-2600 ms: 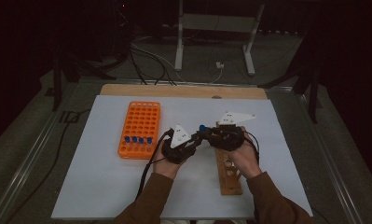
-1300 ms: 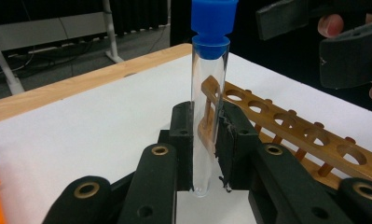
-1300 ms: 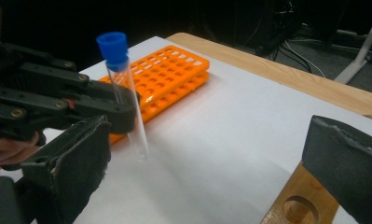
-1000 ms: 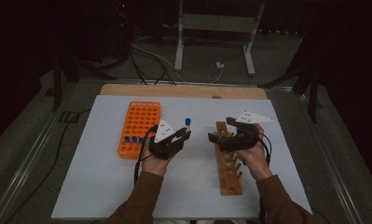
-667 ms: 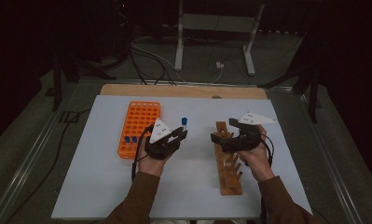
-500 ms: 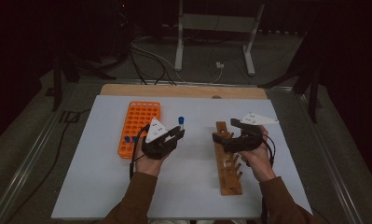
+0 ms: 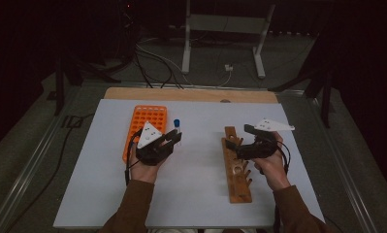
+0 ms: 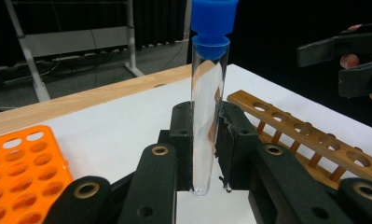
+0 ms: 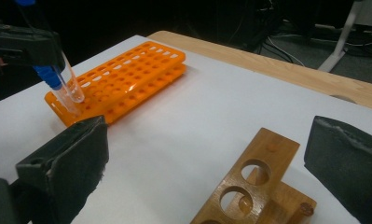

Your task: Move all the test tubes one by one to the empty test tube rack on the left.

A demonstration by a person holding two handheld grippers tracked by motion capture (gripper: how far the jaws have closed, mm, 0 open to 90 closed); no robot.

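My left gripper (image 7: 176, 138) is shut on a clear test tube (image 7: 177, 128) with a blue cap, held upright just right of the orange rack (image 7: 147, 121). In the left gripper view the tube (image 8: 207, 112) stands clamped between both pads, its round bottom below them. My right gripper (image 7: 243, 141) stands open over the far end of the wooden rack (image 7: 238, 174), nothing between its jaws. In the right gripper view the wooden rack's holes (image 9: 253, 182) lie between the wide-apart pads, and the orange rack (image 9: 132, 74) lies beyond, with the held tube (image 9: 73, 88) at its near corner.
Both racks lie on a white mat (image 7: 196, 199) over a wooden board (image 7: 191, 94). A blue-capped tube (image 9: 51, 77) stands in the orange rack's near rows. Beyond the table, cables and a metal stand (image 7: 220, 29) sit on the dark floor.
The left gripper has carried the tube leftward from the wooden rack to beside the orange rack. The right gripper has stayed over the wooden rack.
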